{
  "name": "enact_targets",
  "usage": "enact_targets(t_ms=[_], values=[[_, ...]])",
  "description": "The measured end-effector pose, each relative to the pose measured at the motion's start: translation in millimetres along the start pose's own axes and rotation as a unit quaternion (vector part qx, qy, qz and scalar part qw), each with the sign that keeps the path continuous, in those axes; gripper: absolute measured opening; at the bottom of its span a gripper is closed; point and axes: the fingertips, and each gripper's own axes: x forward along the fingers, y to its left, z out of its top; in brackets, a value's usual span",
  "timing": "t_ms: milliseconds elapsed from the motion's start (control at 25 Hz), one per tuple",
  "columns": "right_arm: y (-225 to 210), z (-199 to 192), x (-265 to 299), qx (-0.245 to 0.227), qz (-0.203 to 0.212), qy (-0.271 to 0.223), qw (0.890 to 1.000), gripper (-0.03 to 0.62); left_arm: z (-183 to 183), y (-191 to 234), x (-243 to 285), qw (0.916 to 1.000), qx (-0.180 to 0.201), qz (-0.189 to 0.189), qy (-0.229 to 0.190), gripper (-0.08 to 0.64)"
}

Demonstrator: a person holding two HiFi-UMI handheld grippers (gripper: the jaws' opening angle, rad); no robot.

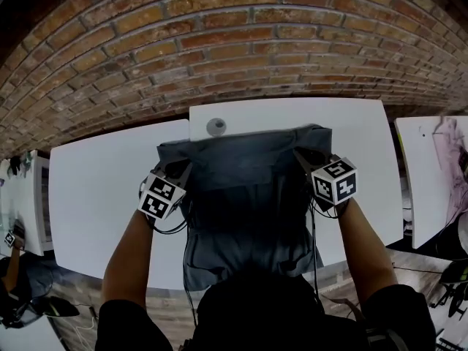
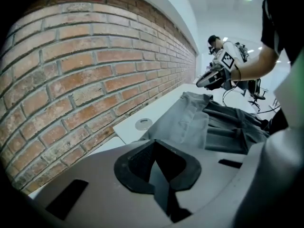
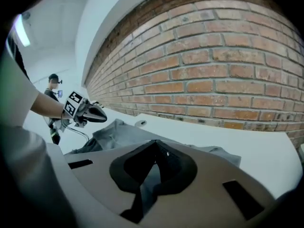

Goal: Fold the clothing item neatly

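A: Head view – where's the garment point(image 1: 245, 196)?
B: Grey, centre frame, on the white surface point(image 1: 95, 189) below the brick wall point(image 1: 219, 42). Spreads from mid-frame down toward the bottom.
A: And the left gripper point(image 1: 180, 172)?
B: At garment's upper-left corner. Left gripper view: jaws pressed together, pinching a fold of grey cloth.
A: The right gripper point(image 1: 303, 158)?
B: Upper-right corner, same deal. Right gripper view: jaws closed w/ cloth caught btw them. Both forearms point(image 1: 131, 262) reach up from bottom of frame.
A: Anything else?
B: Small round disc point(image 1: 216, 126) on the surface, just beyond garment's top edge, left of centre, not touching.
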Motion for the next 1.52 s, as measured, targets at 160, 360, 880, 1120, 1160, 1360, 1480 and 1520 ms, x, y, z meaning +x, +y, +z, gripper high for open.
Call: enact_targets(t_ms=[160, 360, 880, 1120, 1160, 1360, 1480, 1520], values=[[40.5, -7.8, -28.6, -0.011, -0.011, -0.012, 1.000, 0.002, -12.7, -25.1, -41.6, 0.9998, 0.006, -0.006, -0.016, -0.002], [87.0, -33.1, -73.8, 0.036, -0.040, -0.036, 0.998, 0.002, -33.4, -55.2, -103.3, 0.9989, -0.003, 0.006, -0.047, -0.002], [188.9, -172.8, -186.6, 0.084, -0.051, -0.011, 0.995, 0.002, -149.3, -164.7, -213.1, 0.9992, -0.021, -0.012, -0.033, -0.002], [205.0, -246.0, -208.6, 0.062, -0.045, 0.048, 0.996, 0.002, -217.1, -238.2, -228.6, 0.9969, -0.069, -0.038, -0.001, -0.002], [204.5, -259.0, -212.1, 0.057, -0.044, 0.061, 0.996, 0.002, -229.4, -250.1, -229.3, 0.9960, -0.076, -0.045, 0.008, 0.000], [189.5, -305.8, -223.7, 0.060, -0.048, 0.108, 0.991, 0.002, -284.4, -291.2, -220.8, 0.9894, -0.107, -0.061, 0.076, 0.079], [183.6, -327.1, -224.5, 0.051, -0.034, 0.134, 0.989, 0.003, -305.1, -305.2, -209.8, 0.9836, -0.132, -0.061, 0.107, 0.139], [181.6, -335.1, -224.0, 0.048, -0.028, 0.147, 0.988, 0.005, -310.1, -306.6, -205.8, 0.9817, -0.143, -0.057, 0.113, 0.149]])
